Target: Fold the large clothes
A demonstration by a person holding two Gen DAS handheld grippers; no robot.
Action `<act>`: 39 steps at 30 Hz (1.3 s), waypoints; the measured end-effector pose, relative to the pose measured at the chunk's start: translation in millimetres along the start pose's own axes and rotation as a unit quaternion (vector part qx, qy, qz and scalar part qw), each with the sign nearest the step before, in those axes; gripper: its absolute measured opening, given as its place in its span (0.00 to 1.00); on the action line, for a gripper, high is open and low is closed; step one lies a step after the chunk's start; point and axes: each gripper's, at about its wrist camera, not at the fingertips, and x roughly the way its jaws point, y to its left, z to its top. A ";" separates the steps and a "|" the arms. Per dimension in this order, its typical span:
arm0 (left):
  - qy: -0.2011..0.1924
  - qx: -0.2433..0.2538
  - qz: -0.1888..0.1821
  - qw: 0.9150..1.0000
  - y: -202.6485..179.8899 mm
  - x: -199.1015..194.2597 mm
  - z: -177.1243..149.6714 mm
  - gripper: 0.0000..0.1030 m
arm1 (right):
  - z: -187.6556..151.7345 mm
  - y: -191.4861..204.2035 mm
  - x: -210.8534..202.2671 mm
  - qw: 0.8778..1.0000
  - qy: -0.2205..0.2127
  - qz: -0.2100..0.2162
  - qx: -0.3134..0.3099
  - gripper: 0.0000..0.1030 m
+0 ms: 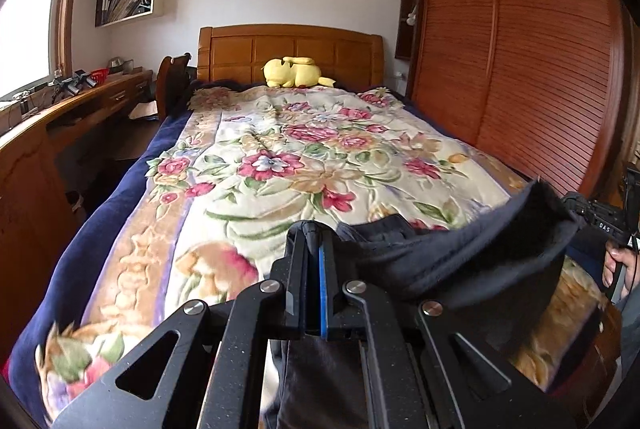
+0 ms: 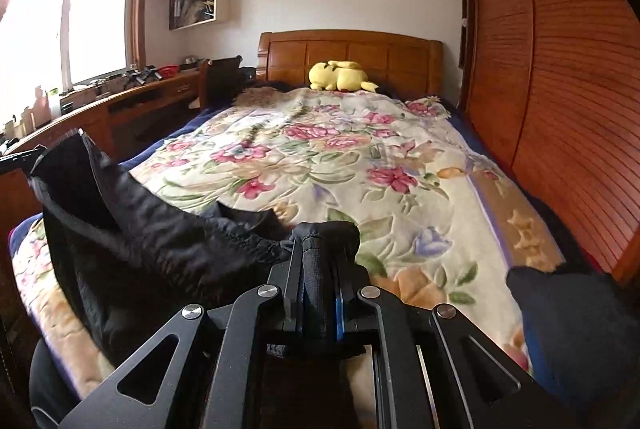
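Two pinches carry the dark garment (image 1: 460, 253) above the foot of the bed (image 1: 248, 157): left tongs (image 1: 314, 229) and right tongs (image 2: 322, 233) are each clamped on a bunched bit of its edge. Between them the cloth sags and curls. I reckon so small a bite could slip, or the slack could land creased on the quilt.

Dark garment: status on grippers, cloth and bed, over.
Left gripper, right gripper both shut on dark garment, slung between them above floral blanket. Yellow plush far off by headboard.
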 end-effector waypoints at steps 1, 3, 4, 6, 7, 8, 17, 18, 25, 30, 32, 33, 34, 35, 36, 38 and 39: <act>0.003 0.002 0.002 1.000 0.4 8.4 3.7 0.05 | 4.2 -1.9 12.9 1.000 0.003 0.000 -0.001 0.10; 0.010 0.007 0.010 1.000 1.6 35.3 13.6 0.05 | 11.7 -1.7 38.1 1.000 0.010 -0.002 -0.007 0.10; 0.014 0.008 0.013 1.000 2.6 45.2 16.2 0.05 | 14.5 -2.9 49.7 1.000 0.014 -0.003 -0.007 0.10; 0.024 0.006 0.019 1.000 6.9 70.1 22.2 0.05 | 19.3 -5.5 71.2 1.000 0.023 0.003 -0.002 0.10; 0.030 0.005 0.020 0.999 10.0 82.4 23.5 0.05 | 23.0 -6.8 83.2 1.000 0.027 0.005 0.001 0.10; 0.035 0.004 0.021 0.999 11.3 91.6 23.8 0.05 | 25.3 -6.9 93.8 0.999 0.031 0.006 0.004 0.10; 0.080 -0.006 0.033 0.996 25.6 170.1 17.9 0.05 | 25.3 -0.8 130.8 0.999 0.036 0.009 0.003 0.10; 0.083 -0.005 0.034 0.996 26.3 176.0 17.9 0.05 | 25.0 -2.0 132.7 0.999 0.036 0.009 0.002 0.10; 0.093 -0.006 0.036 0.995 30.3 208.9 20.0 0.05 | 26.2 -9.6 159.9 0.999 0.045 0.004 -0.004 0.11; 0.096 -0.005 0.036 0.995 31.8 222.8 21.7 0.05 | 29.4 -8.6 175.3 0.999 0.053 0.000 -0.007 0.11; 0.098 -0.004 0.036 0.995 32.9 226.3 21.7 0.05 | 30.1 -7.7 179.3 0.998 0.055 -0.002 -0.007 0.11; 0.098 -0.006 0.036 0.995 34.1 227.4 21.8 0.05 | 30.6 -7.2 180.9 0.998 0.057 -0.003 -0.006 0.11; 0.098 -0.007 0.037 0.994 35.1 228.8 22.1 0.05 | 31.0 -7.1 182.8 0.998 0.059 -0.004 -0.005 0.12; 0.098 -0.005 0.037 0.995 34.1 228.2 22.2 0.05 | 31.7 -7.6 185.5 0.998 0.061 -0.005 -0.003 0.12; 0.098 -0.005 0.037 0.994 34.3 228.2 22.1 0.05 | 32.2 -8.4 188.7 0.998 0.063 -0.006 -0.002 0.12; 0.101 -0.006 0.039 0.994 35.5 231.0 21.4 0.05 | 32.9 -9.3 195.4 0.998 0.067 -0.009 -0.001 0.14; 0.105 -0.008 0.038 0.994 36.5 233.1 21.3 0.05 | 33.3 -10.1 198.3 0.997 0.072 -0.010 0.003 0.16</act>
